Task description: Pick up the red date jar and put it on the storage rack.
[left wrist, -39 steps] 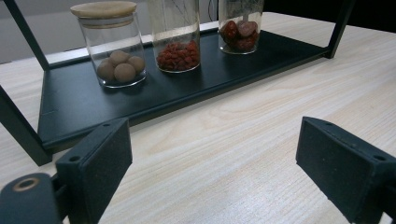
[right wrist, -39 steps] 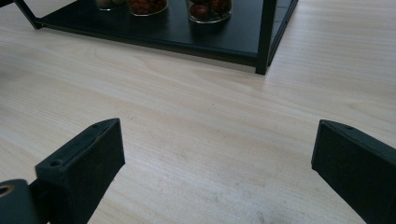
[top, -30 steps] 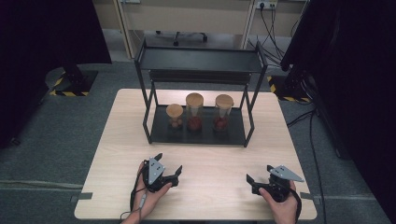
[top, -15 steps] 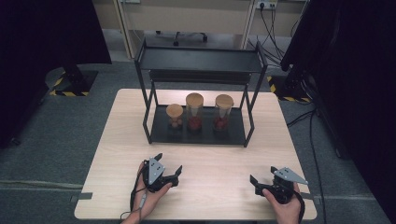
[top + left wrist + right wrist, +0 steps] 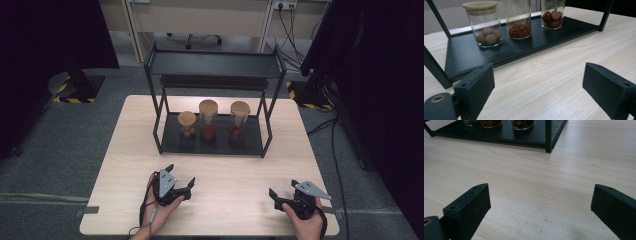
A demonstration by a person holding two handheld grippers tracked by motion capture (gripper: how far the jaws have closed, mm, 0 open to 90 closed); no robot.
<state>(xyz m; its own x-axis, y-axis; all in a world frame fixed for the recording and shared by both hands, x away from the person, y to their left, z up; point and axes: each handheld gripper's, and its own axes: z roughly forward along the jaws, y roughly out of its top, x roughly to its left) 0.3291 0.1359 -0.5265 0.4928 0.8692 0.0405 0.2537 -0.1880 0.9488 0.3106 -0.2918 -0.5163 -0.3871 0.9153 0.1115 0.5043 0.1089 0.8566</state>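
Two open, empty grippers rest at the near table edge, facing three jars on a rack.

The left gripper [image 5: 181, 186], fingers spread wide, sits nearer the upright jars [image 5: 208, 120] on the far rack [image 5: 215, 145] than the right gripper [image 5: 283, 193], also wide open.

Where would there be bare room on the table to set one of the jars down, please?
The widest bare patch is the wooden table between the rack and the two open grippers, left gripper and right gripper. Strips left and right of the rack are also bare. The rack's lower shelf is crowded mid-row by three jars; its front strip is narrow.
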